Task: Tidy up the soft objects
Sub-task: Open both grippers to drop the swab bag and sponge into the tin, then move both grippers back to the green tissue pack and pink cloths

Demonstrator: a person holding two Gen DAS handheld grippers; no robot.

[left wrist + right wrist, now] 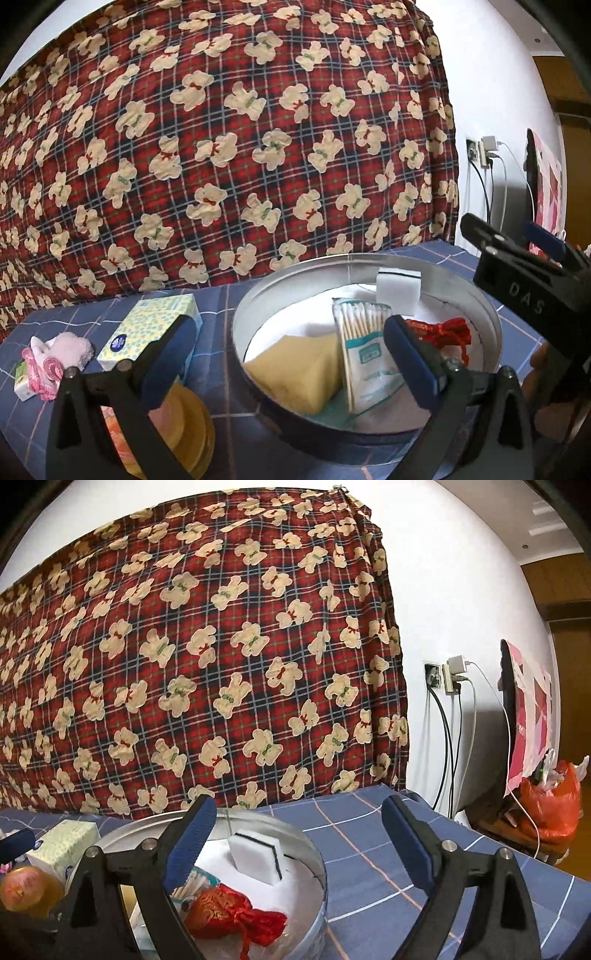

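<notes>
A round metal tin (369, 258) with a white lining stands on the blue checked cloth. In it lie a yellow sponge (295, 373), a packet of cotton swabs (365, 354), a white foam block (399, 291) and a red brocade pouch (443, 332). My left gripper (291, 362) is open in front of the tin, with nothing gripped. My right gripper (299, 845) is open too, above the tin's right rim (314, 853), past the foam block (258, 856) and the pouch (229, 912). In the left wrist view the right gripper (513, 236) shows at the right edge.
Left of the tin sit a tissue box (147, 328), a pink fluffy cloth (70, 347) and a small tissue pack (24, 384). Yellow round pads (192, 424) lie by my left finger. A bear-print plaid cloth (184, 664) hangs behind. Cables (447, 738) and an orange bag (554, 805) are at the right.
</notes>
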